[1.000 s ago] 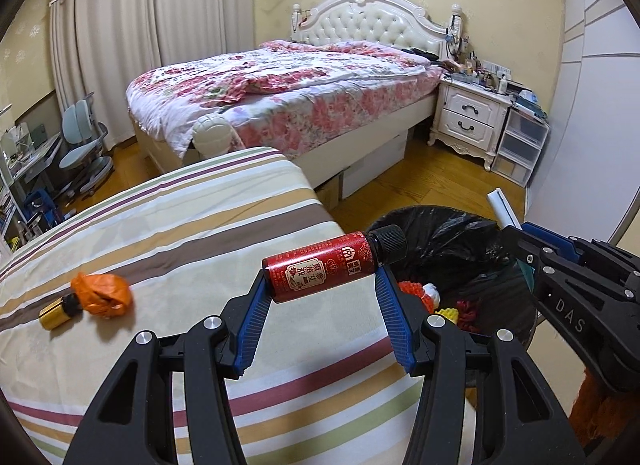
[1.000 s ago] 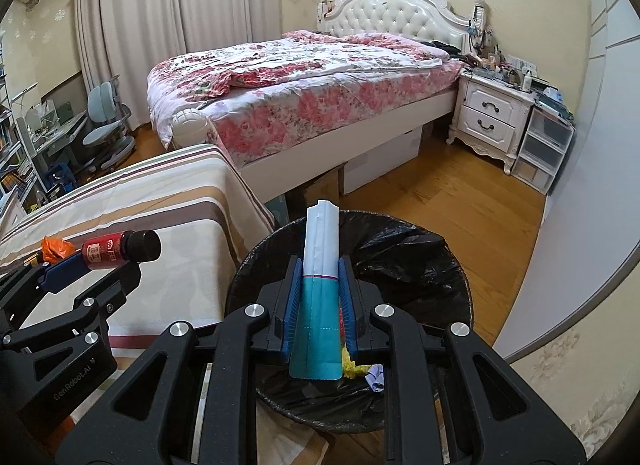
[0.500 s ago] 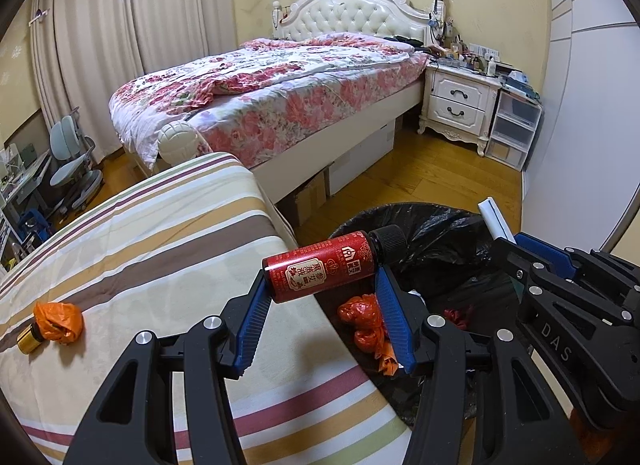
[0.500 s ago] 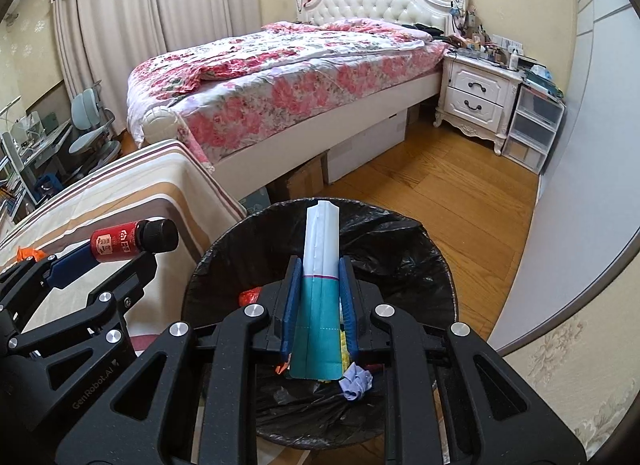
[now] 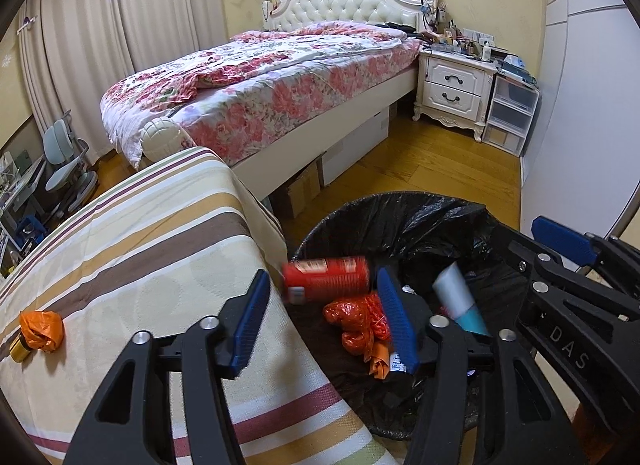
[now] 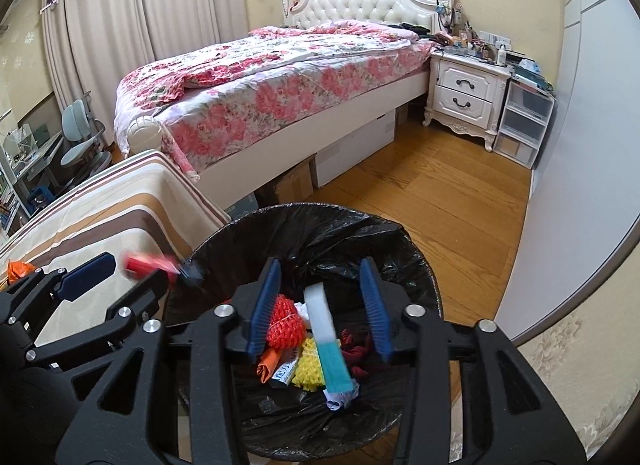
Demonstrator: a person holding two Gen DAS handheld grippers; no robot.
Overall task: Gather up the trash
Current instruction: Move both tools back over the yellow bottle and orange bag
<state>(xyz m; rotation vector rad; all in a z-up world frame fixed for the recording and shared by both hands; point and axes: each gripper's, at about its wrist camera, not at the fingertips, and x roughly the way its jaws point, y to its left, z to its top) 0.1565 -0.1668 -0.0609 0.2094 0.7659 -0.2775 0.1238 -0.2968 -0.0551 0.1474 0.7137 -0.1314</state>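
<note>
Both pairs of jaws gape empty over the bin [image 6: 416, 265]; the orange wad [image 5: 41, 329] lies well left of the left gripper [image 5: 326, 325], nearer it than the right gripper [image 6: 320, 305].

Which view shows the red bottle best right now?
The left wrist view. There the red bottle fills the gap between the open left tongs, label readable-ish, just over the bin. In the right wrist view the bottle is a small motion-blurred streak at the bin's left edge, partly behind the left tongs.
</note>
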